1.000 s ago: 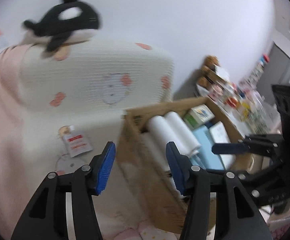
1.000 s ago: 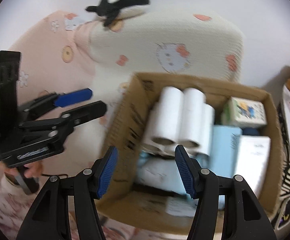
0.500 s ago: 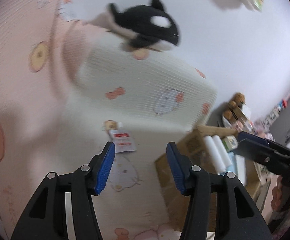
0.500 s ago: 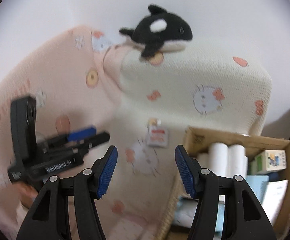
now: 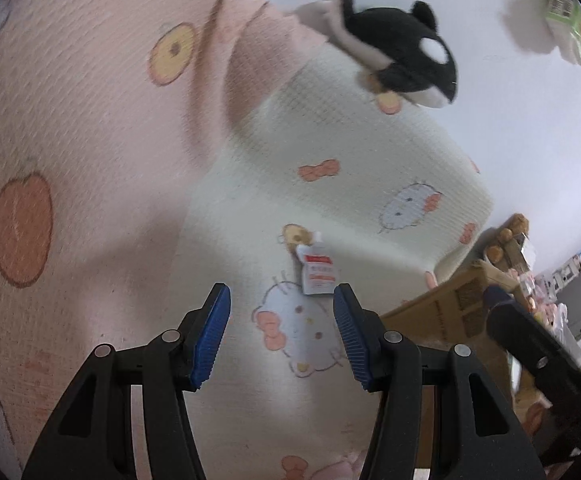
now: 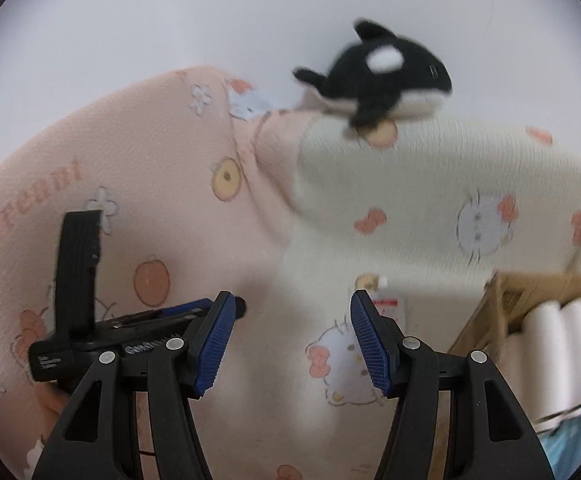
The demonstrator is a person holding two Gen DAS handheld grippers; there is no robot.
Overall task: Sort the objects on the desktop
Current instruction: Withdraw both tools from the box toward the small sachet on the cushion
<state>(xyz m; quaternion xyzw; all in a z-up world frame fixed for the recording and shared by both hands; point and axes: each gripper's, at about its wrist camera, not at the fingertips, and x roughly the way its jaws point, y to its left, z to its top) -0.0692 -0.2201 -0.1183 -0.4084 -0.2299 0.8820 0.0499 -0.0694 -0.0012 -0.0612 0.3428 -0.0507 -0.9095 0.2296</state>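
Left hand-held gripper [image 5: 281, 336]: jaws released, blue pads apart, nothing between them; it hangs over a bed [image 5: 250, 420] covered in cream cloth printed with cats and bows. Right hand-held gripper [image 6: 290, 344]: likewise released and empty, over the same bed.

Landmark: the sachet [image 5: 317, 272], a small white packet with red print and a cap, lying flat on the bed. In the left wrist view it lies just beyond the pad tips, nearer the right pad, apart from both. In the right wrist view the sachet [image 6: 386, 304] lies just past the right pad, partly hidden by it.

Beyond the sachet rises a cream pillow [image 5: 370, 168] with the same print; a pink pillow [image 5: 90, 120] adjoins it on the left. An orca plush [image 5: 402, 52] rests on top, where the two pillows meet, well apart from the sachet.

Right of the sachet stands a cardboard box [image 5: 450, 312] beside the bed; in the right wrist view it holds white rolls [image 6: 558, 356].

The right gripper's dark body shows at the right edge of the left view; the left gripper [image 6: 226, 306] appears left of the sachet in the right view. Both frames are blurred.
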